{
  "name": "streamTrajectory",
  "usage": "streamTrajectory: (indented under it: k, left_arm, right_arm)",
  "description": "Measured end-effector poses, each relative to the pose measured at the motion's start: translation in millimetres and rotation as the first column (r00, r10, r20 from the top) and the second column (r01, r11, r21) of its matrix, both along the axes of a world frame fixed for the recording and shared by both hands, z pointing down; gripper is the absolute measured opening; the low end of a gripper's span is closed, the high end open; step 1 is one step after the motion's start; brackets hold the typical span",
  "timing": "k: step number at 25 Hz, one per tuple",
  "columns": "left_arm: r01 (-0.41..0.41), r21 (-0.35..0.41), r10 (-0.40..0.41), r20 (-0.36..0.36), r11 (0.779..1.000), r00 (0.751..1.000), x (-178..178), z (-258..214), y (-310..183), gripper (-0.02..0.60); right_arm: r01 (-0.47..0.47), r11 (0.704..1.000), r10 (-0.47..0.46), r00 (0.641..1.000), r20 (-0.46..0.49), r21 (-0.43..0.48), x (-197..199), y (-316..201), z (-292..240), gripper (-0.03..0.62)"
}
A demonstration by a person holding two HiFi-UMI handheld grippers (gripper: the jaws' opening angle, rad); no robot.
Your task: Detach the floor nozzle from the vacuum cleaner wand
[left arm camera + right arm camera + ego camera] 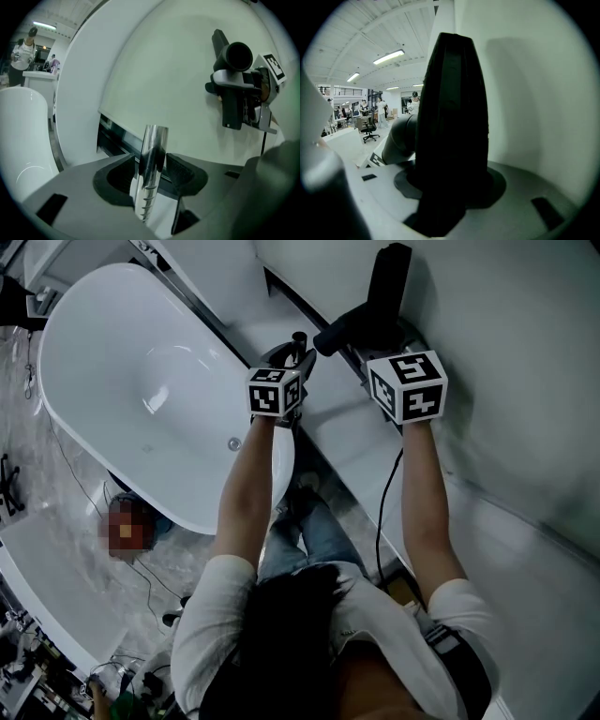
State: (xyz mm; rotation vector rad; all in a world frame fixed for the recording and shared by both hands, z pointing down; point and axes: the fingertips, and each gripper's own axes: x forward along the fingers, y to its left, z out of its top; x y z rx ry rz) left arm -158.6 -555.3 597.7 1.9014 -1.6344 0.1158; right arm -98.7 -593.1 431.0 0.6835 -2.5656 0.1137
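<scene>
We see left gripper (296,352) fingers apart, chrome wand (151,164) loose between. Right gripper (373,334) clamps black nozzle (452,131), 2 o'clock from wand, seemingly detached.

The wand (151,164) stands between the parted jaws of the left gripper (294,362), just right of the bathtub (103,334), and to its right, apart from it, the floor nozzle (382,296) sits in the right gripper (373,341) over the ledge (352,442) before the wall (516,352).
</scene>
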Motion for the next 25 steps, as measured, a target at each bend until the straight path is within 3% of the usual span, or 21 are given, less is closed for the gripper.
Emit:
streamTrajectory:
  k: [8, 15, 25]
  left_arm:
    - [0.05, 0.161, -0.047, -0.02, 0.986, 0.999, -6.3, -65.3, 25.6, 0.221]
    - [0.107, 0.226, -0.115, 0.023, 0.968, 0.993, -15.1, -113.0, 69.1, 0.221]
    - [0.145, 0.253, -0.174, 0.097, 0.957, 0.98, -21.2, -159.5, 148.7, 0.213]
  right_arm:
    - [-0.085, 0.996, 0.085, 0.996, 0.03, -0.01, 8.2, 9.7, -1.4, 0.201]
    - [-0.166, 0.986, 0.167, 0.983, 0.077, -0.023, 15.7, 31.3, -4.2, 0.201]
    - [-0.241, 0.97, 0.24, 0.965, 0.109, -0.004, 38.9, 100.3, 3.7, 0.201]
